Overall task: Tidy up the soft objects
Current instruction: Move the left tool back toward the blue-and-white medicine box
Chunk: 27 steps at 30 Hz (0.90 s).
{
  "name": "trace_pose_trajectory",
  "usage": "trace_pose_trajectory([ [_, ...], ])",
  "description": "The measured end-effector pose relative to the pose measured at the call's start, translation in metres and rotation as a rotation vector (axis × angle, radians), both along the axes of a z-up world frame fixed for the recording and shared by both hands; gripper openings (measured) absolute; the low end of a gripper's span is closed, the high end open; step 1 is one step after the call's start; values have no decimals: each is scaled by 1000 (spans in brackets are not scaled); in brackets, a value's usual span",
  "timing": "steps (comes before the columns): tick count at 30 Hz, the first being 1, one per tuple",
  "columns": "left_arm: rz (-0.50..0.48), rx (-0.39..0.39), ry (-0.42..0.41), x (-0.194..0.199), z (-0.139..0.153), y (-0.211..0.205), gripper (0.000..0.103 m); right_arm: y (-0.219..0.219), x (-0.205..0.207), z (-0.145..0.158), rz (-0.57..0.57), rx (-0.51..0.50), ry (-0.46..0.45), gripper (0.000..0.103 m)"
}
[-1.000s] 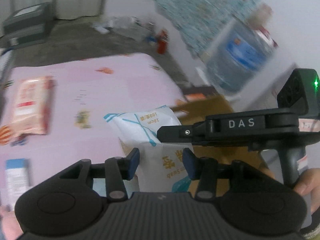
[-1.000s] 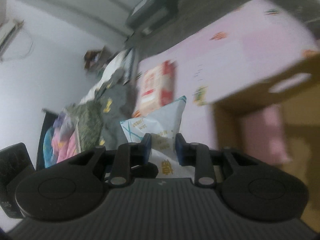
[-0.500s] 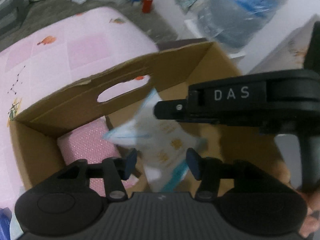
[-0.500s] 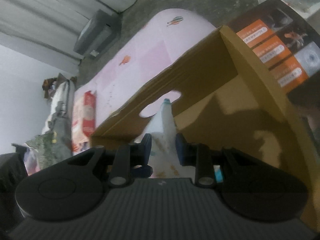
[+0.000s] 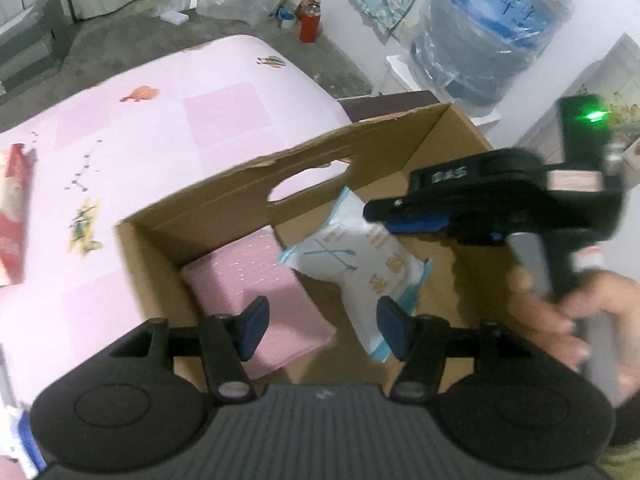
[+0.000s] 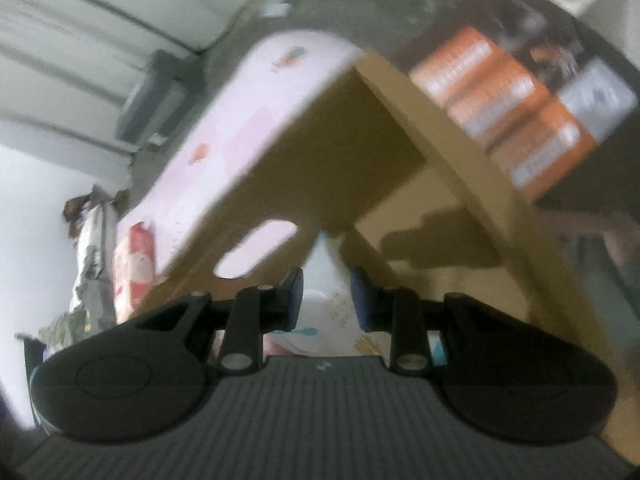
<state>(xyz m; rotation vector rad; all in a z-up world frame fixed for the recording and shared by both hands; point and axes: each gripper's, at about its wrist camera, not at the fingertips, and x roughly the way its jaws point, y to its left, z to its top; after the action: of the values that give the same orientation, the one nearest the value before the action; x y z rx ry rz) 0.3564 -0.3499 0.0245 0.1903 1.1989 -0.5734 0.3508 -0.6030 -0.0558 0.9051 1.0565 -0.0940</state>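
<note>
A white soft pack with blue print [image 5: 360,264] lies inside the open cardboard box [image 5: 224,208], next to a pink soft pack [image 5: 260,292]. My left gripper [image 5: 320,330] is open and empty above the box's near side. My right gripper [image 5: 384,220] shows at the right, above the white pack and apart from it. In the right wrist view my right gripper [image 6: 326,300] is open, with the white pack [image 6: 324,268] below the gap between the fingers. The view is blurred.
The box stands beside a pink bed [image 5: 140,128]. A red and white pack [image 5: 12,216] lies on the bed at the left. A large water bottle [image 5: 488,36] and a red can [image 5: 310,26] stand on the floor beyond.
My right gripper carried the white pack from over the bed into the box, then opened and let it go. The pack now rests in the box. The right gripper has lifted off it.
</note>
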Motion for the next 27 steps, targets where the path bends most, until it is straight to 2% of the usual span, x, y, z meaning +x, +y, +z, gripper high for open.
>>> trace_pose_trajectory([
  [5,15,-22,-36,-6,19,18,63,17,1,-14,-8,21,29,27],
  [11,60,-56,-82,-15,41,61,65,21,-12,-2,-56,21,-5,27],
  [19,162,-107,-143,-31,66,141,67,40,-34,40,-56,-4,-91,30],
  [23,240,-124,-172,-40,79,192,67,61,-44,69,3,6,-151,30],
  [27,323,-134,-225,-52,94,250,68,106,-37,100,109,20,-213,31],
])
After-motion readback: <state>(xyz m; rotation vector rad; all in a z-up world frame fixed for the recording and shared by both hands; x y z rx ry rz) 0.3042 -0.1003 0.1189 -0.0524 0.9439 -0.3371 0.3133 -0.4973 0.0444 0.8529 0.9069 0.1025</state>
